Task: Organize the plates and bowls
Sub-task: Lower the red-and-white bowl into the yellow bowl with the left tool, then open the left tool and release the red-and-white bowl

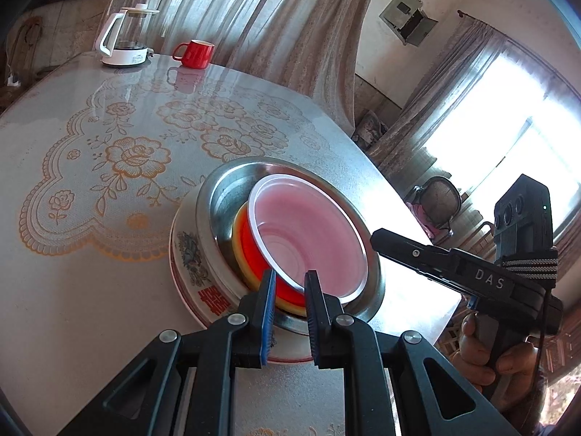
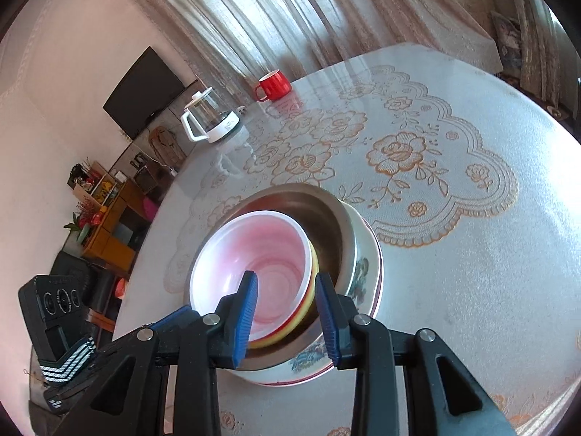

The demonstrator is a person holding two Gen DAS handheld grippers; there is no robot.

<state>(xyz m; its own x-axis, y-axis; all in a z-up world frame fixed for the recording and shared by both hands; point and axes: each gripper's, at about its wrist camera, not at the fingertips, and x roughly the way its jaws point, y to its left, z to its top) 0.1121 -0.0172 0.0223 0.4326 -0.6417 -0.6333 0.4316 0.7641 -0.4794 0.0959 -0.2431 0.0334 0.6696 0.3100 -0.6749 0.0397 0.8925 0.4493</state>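
A stack stands on the table: a white patterned plate (image 1: 189,254) (image 2: 366,276) at the bottom, a steel bowl (image 1: 218,203) (image 2: 319,210) on it, then a yellow bowl (image 1: 238,234) (image 2: 314,287) and a red bowl with a pale pink inside (image 1: 308,239) (image 2: 261,254), tilted against the steel bowl's wall. My left gripper (image 1: 288,279) is open, its fingers astride the red and yellow rims at the near side. My right gripper (image 2: 287,283) is open, its fingers astride the same rims on the other side. The right gripper also shows in the left wrist view (image 1: 377,238).
A red mug (image 1: 196,53) (image 2: 274,85) and a glass kettle on a white base (image 1: 125,41) (image 2: 212,121) stand at the table's far edge. The table (image 1: 109,167) (image 2: 454,218) has a floral lace cover. Its edge runs just right of the stack in the left wrist view.
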